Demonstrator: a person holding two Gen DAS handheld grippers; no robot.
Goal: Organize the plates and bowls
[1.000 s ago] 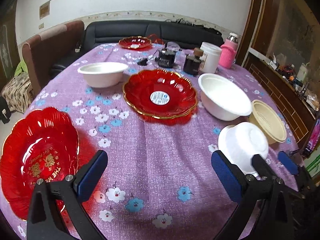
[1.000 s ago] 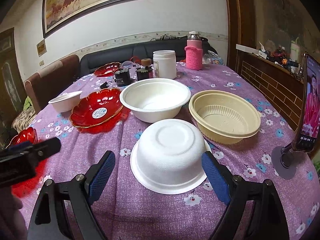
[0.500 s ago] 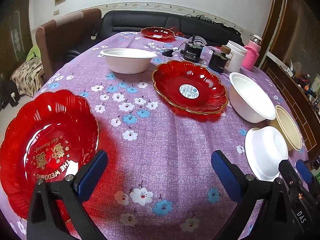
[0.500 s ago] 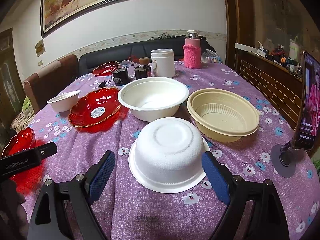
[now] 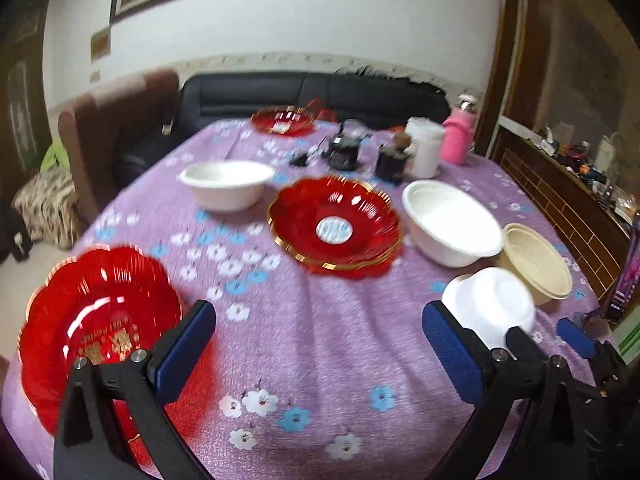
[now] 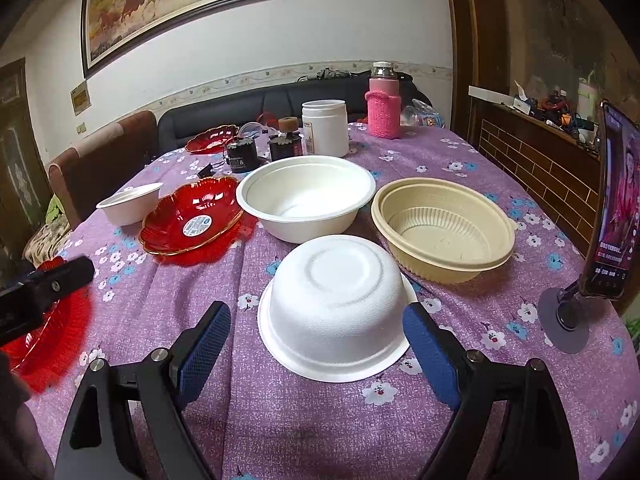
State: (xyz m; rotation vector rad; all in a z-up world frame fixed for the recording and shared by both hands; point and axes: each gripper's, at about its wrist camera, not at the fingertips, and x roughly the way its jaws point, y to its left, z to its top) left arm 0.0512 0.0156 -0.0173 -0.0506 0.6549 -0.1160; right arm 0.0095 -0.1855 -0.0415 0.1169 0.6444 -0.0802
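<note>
Approach step: right gripper, jaws wide, straddles the upturned white bowl (untouched) near the worktop's front edge; closing comes next.

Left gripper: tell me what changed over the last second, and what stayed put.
The left gripper swung toward the near red plate, then lifted back, so its view now takes in more wall and sofa. It took hold of nothing; its jaws stay open. The right gripper stays open and still before the upturned bowl. No plates or bowls moved.
</note>
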